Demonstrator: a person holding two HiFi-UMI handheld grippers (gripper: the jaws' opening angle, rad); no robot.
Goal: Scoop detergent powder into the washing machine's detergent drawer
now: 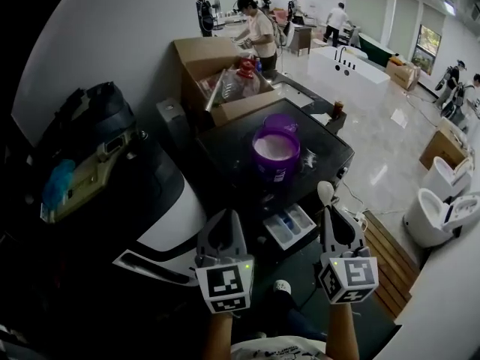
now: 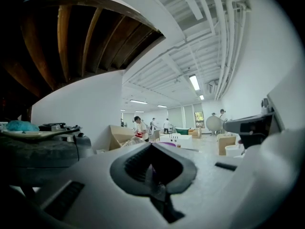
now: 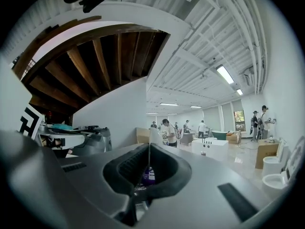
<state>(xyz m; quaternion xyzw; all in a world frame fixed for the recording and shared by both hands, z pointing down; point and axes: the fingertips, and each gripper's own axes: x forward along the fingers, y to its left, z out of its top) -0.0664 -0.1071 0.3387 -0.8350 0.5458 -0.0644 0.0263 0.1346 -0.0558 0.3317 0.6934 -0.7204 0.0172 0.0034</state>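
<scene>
Dark-topped and broad, the washing machine [image 1: 225,145] carries the open purple detergent tub [image 1: 275,150] with white powder showing. Its detergent drawer [image 1: 291,226] is pulled out at the front, below the tub and between my 2 grippers. My right gripper [image 1: 331,214] is clamped on a thin white scoop [image 1: 325,193], whose bowl pokes up past the jaws. I cannot tell if it is loaded. My left gripper [image 1: 223,223] has its jaws together on nothing. My worry is that the handle is held edge-on, so any wrist roll could twist it and spill powder on the machine or floor. A careless reach could also tip the tub. An open cardboard box [image 1: 206,62] sits behind the machine and a small brown bottle [image 1: 337,109] near its right corner. Nothing blocks the path from tub to drawer.
</scene>
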